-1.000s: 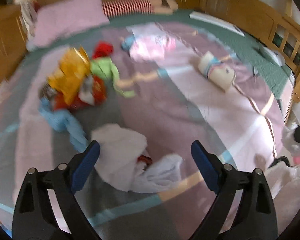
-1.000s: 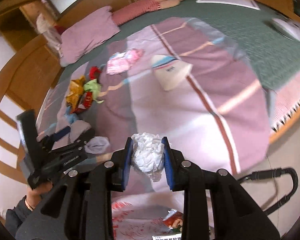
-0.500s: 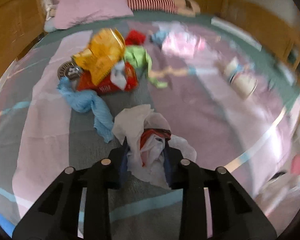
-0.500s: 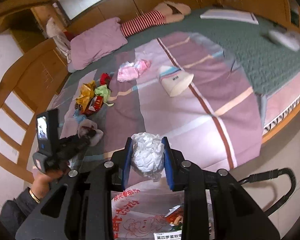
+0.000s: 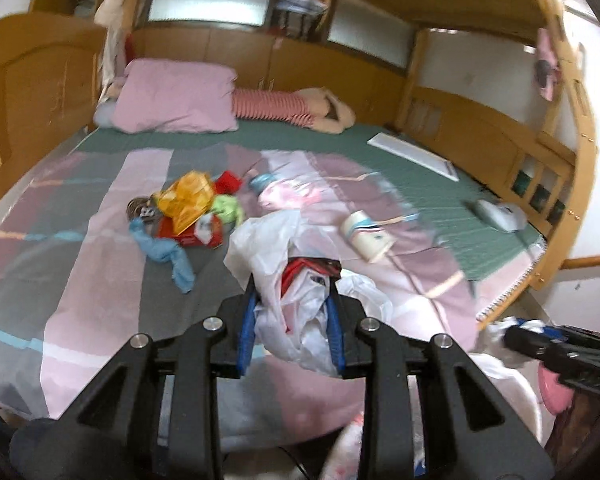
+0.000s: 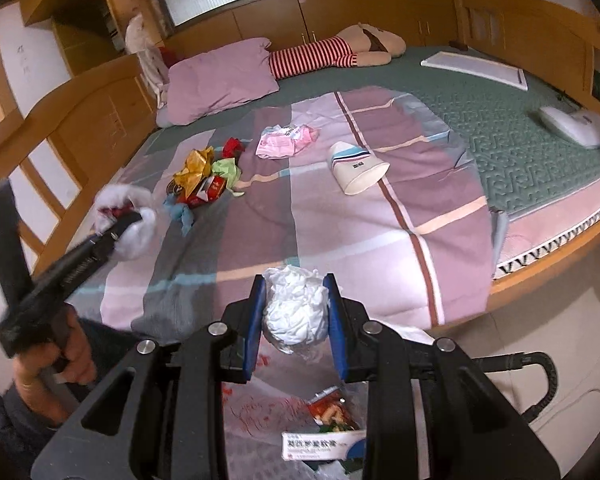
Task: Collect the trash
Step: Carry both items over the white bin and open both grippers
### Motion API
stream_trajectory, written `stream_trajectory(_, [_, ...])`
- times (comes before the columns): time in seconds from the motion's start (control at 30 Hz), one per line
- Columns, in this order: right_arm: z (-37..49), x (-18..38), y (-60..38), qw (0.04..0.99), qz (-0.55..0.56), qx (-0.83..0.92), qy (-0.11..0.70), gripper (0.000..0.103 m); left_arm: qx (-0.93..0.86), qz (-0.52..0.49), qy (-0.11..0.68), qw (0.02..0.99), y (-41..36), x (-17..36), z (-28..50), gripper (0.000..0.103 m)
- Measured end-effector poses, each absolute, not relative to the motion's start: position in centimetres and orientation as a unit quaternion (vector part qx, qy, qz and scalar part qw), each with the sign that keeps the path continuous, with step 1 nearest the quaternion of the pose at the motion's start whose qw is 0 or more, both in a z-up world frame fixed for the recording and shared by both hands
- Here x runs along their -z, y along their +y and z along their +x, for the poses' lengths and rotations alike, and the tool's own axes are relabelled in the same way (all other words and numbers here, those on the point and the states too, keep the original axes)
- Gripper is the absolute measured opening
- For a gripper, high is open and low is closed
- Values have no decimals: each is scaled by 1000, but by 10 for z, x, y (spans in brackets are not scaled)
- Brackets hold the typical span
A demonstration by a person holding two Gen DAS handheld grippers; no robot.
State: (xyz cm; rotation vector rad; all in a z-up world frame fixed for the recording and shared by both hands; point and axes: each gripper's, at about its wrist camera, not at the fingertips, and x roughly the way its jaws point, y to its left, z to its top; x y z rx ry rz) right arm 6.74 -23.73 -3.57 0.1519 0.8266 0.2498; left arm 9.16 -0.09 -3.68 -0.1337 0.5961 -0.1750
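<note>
Both grippers clamp trash above the edge of a bed strewn with more litter.

The bed point(image 6: 520, 120), with its striped pink and grey blanket point(image 6: 340, 220), fills the middle of both views. At the bottom centre of the left wrist view, the left gripper point(image 5: 292, 332) has its blue pads closed in on a crumpled white plastic bag point(image 5: 296, 280) with red inside, the jaws having just been closing on it. At the bottom centre of the right wrist view, the right gripper point(image 6: 296, 316) pinches a ball of white tissue point(image 6: 298, 308) between narrowly set pads, above an open printed trash bag point(image 6: 284, 408). On the blanket at centre left lie a pile of wrappers point(image 6: 204, 180), a blue rag point(image 6: 180, 214), a pink packet point(image 6: 286, 142) and a tipped paper cup point(image 6: 356, 170).
</note>
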Motion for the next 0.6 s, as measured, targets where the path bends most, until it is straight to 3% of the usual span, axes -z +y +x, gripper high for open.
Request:
stream_trajectory(0.43, [19,63,-238,879,22,-134,456,30,133,-19,273,953,-41,7,31,31])
stream_trajectory(0.5, [18,66,-238,873,27,-136,468,40,137,-15,271,953,-44,6,27,31])
stream_trajectory(0.57, [17,63,-243,876,46,-129,462,61,145,-15,274,950,-47,7,24,31])
stream_trajectory(0.6, [17,60,-248,879,61,-127,456,63,149,-16,276,949,-48,8,24,31])
